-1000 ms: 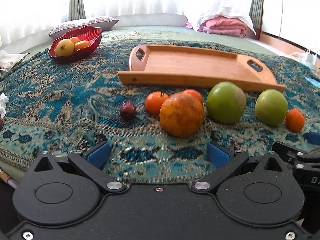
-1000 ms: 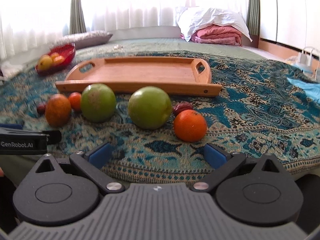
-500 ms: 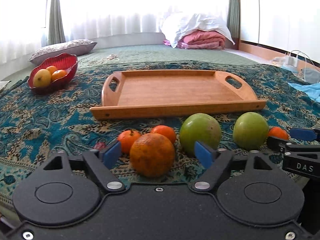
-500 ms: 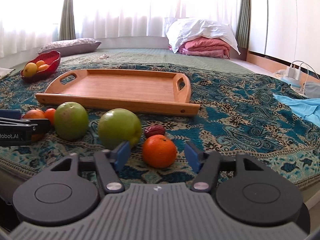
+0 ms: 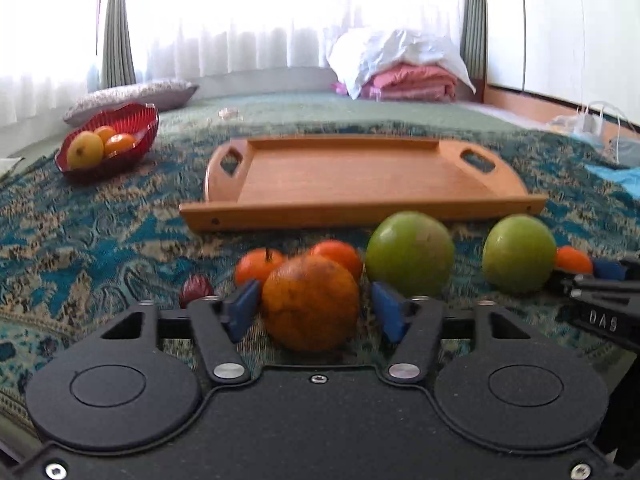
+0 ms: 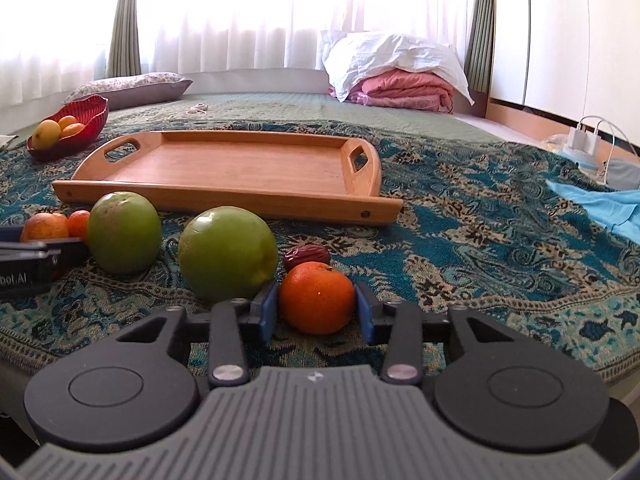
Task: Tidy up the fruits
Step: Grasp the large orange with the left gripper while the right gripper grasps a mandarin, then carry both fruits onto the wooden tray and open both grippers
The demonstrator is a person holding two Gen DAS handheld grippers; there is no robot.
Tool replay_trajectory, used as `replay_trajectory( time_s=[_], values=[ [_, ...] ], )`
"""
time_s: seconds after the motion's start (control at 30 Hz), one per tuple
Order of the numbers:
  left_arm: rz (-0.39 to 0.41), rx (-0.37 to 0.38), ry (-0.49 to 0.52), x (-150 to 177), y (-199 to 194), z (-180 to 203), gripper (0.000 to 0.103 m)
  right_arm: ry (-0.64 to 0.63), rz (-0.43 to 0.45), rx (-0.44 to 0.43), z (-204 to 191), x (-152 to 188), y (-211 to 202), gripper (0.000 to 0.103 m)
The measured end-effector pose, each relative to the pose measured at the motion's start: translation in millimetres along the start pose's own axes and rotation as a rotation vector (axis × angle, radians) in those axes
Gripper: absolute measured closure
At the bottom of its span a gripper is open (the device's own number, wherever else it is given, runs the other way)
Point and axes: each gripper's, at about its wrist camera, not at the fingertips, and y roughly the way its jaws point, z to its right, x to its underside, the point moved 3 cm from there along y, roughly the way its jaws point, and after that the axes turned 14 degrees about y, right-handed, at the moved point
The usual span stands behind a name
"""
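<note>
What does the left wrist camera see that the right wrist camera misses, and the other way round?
Left only: a dark date beside the large orange, which sits between the just-closing fingers of the left gripper. Right only: another date behind the small orange, closely flanked by the closing fingers of the right gripper. Both: the wooden tray, the red bowl and two green fruits.

**Fruit row before the tray**

On the bedspread [image 6: 460, 240], the tray [image 6: 240, 168] lies behind a row of fruit. The bowl [image 6: 92, 120] sits toward the far left corner, fruit in it. Folded bedding [image 6: 400, 84] lies at the far edge.
</note>
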Motion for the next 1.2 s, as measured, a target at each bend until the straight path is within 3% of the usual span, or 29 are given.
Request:
replay_trajectory(
  time_s=[0.37,0.67,1.03,1.2],
  values=[
    [0.025,-0.021,-0.033,1,-8,-6,0.055,0.003,0.033,0.000,-1,-1,-2,0.060],
    [0.095,-0.036,-0.016,-38,-17,-15,0.055,0.032,0.092,-0.018,-1,-33,-8,0.060],
    [-0.007,0.017,-0.044,-96,33,-50,0.055,0.084,-0.011,-0.064,3,-90,33,0.060],
    [-0.065,0.046,-0.047,-112,64,-54,0.055,0.050,-0.036,-0.060,0,-112,57,0.060]
  ],
)
